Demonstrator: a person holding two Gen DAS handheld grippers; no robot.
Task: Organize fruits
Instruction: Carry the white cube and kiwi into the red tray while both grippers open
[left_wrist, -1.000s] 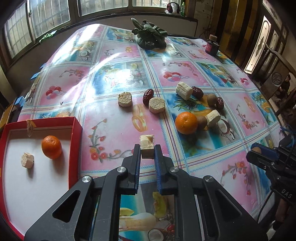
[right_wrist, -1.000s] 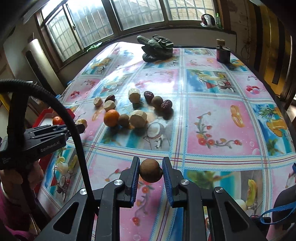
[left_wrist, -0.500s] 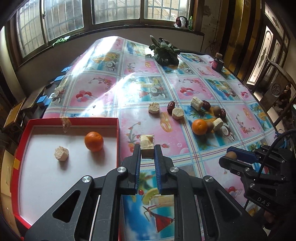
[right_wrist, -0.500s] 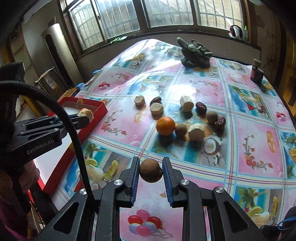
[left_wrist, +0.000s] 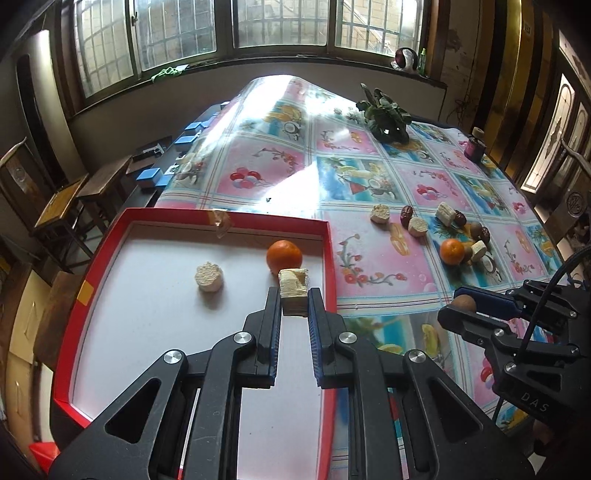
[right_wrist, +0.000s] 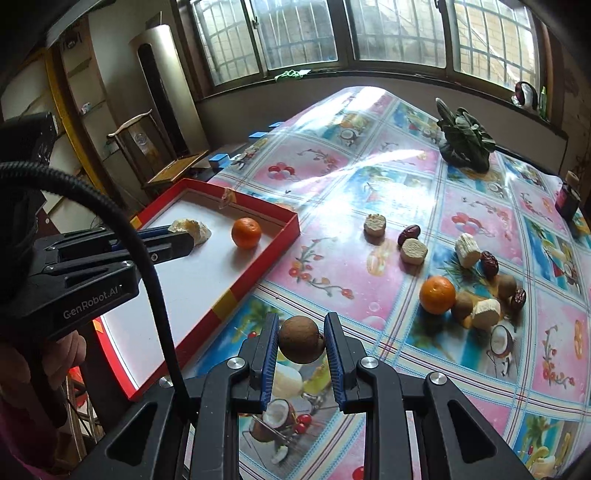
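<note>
Left wrist view: left tongs grip a pale sugarcane chunk over the red tray; right tongs clasp a brown longan.

Black tongs with blue pads, silver screws, ribbed black cable, white "GenRobot.AI" lettering.

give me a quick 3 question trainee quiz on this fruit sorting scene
1. True or false: the left gripper holds a pale cut chunk over the red tray.
2. What does the right gripper hold? A) an orange B) a brown round fruit C) a red date
3. Fill in: besides the held chunk, the tray contains a pale slice and one ____.

Key
1. True
2. B
3. orange
</note>
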